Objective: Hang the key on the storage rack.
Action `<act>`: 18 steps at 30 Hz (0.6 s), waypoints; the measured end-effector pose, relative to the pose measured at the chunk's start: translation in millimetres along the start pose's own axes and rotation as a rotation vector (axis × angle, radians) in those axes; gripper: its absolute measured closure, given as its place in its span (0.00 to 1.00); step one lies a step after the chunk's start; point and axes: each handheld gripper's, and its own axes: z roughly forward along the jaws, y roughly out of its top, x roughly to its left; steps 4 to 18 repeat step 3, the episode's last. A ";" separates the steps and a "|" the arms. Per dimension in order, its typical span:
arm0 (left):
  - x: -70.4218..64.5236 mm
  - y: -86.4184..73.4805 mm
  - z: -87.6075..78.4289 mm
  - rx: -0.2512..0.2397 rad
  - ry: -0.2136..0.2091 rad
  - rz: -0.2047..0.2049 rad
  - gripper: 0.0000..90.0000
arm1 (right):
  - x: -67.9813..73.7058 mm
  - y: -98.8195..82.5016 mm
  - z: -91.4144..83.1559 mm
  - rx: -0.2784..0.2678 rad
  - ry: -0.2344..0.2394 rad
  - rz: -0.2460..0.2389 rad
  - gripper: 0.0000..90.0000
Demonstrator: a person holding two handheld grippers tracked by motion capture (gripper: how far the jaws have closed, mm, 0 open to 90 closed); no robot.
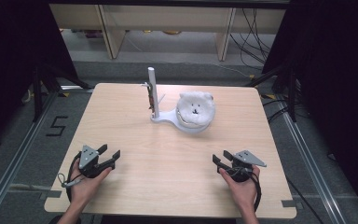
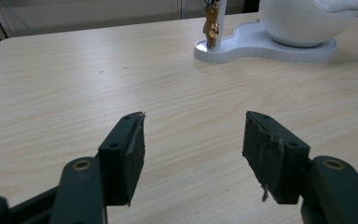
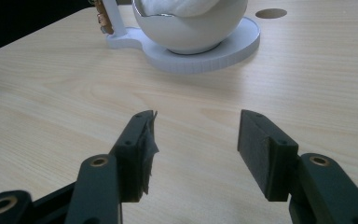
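Note:
A white stand sits at the table's far middle, with an upright white post and a round white bowl. A fluffy white plush with a small face rests in the bowl. Small brown-gold charms hang on the post. My left gripper is at the near left, open, nothing between its jaws. My right gripper is at the near right, also open and empty. Both point toward the stand. The left gripper view has the stand base and charms ahead; the right gripper view has the bowl.
The light wooden table has bare surface between the grippers and the stand. A round hole in the tabletop lies beyond the bowl in the right gripper view. Dark curtains flank the table; shelving and cables stand behind it.

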 end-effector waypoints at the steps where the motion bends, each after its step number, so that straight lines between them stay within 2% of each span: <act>1: 0.4 -0.8 0.8 -0.003 -0.004 -0.003 0.42 | -4.2 0.0 0.7 -0.008 0.000 -0.041 0.52; 3: 0.3 -0.6 -0.5 -0.002 0.002 0.003 0.42 | -5.8 -0.8 1.2 -0.014 -0.023 -0.053 0.52; 18: 0.3 -0.6 -0.5 -0.002 0.002 0.003 0.42 | -5.8 -0.8 1.2 -0.014 -0.023 -0.053 0.52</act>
